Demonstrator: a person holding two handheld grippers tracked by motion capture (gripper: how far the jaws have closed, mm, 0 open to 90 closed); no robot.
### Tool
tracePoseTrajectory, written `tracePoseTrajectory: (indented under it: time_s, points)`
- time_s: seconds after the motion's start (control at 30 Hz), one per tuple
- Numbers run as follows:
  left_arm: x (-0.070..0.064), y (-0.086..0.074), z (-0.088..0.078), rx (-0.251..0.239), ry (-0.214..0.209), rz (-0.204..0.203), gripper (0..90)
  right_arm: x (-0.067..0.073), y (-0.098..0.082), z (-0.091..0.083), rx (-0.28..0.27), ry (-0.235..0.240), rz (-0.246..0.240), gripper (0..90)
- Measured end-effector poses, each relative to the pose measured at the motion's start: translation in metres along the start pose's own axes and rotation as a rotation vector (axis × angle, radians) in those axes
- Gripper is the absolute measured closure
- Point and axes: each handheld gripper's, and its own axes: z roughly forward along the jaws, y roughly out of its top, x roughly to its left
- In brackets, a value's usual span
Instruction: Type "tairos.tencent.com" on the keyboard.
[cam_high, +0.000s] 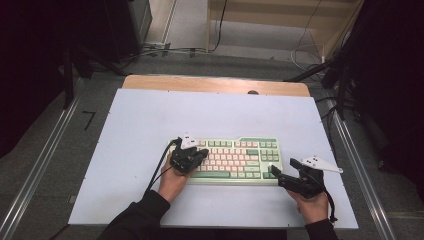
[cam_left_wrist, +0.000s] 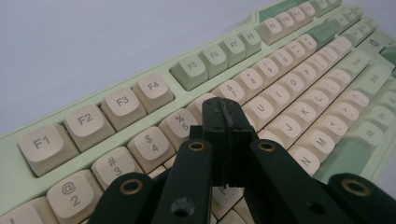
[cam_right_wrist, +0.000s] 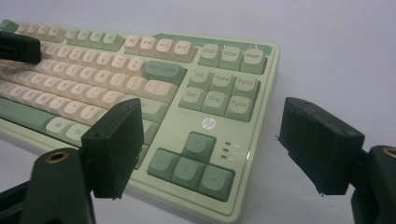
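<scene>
A green and cream keyboard (cam_high: 235, 160) lies alone on the bench (cam_high: 130, 125). The left tongs (cam_left_wrist: 225, 122) are closed, empty, over its keys. The right tongs (cam_right_wrist: 205, 149) gape wide, empty, at its right end.

Overhead plus two close keyboard (cam_high: 235, 159) views

The keyboard (cam_high: 235, 160) is pale green with cream keys and darker green keys. It lies flat on the worktop, its long side parallel to the near edge, slightly right of centre.

keyboard (cam_high: 235, 159) on table (cam_high: 135, 120) | left gripper (cam_high: 199, 156) over its keys | right gripper (cam_high: 281, 171) beside it
</scene>
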Motion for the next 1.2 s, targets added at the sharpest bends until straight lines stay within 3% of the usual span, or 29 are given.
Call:
tracePoseTrajectory:
  time_s: [0.5, 0.53, 0.63, 0.7, 0.8, 0.93, 1.2]
  points:
    - [0.003, 0.005, -0.016, -0.067, -0.026, -0.039, 89.6, 0.0, 0.0, 0.0, -0.001, 0.001, 0.0, 20.3]
    - [0.003, 0.006, -0.017, -0.074, -0.03, -0.042, 75.7, 0.0, 0.0, 0.0, 0.0, 0.002, 0.0, 20.3]
    - [0.003, 0.007, -0.021, -0.088, -0.025, -0.041, 70.6, 0.0, 0.0, 0.0, 0.0, 0.003, 0.0, 20.3]
    - [0.003, 0.007, -0.025, -0.095, -0.014, -0.046, 59.8, 0.0, 0.001, 0.0, 0.0, 0.004, 0.0, 20.3]
    - [0.005, 0.008, -0.028, -0.102, -0.012, -0.063, 55.8, 0.001, 0.001, 0.001, 0.0, 0.006, -0.003, 20.3]
    - [0.008, 0.008, -0.032, -0.093, -0.008, -0.068, 39.6, 0.002, 0.003, 0.003, -0.001, 0.014, -0.009, 20.3]
    - [0.015, 0.004, -0.044, -0.099, 0.006, -0.096, 31.8, 0.006, 0.007, 0.008, -0.001, 0.033, -0.024, 20.3]
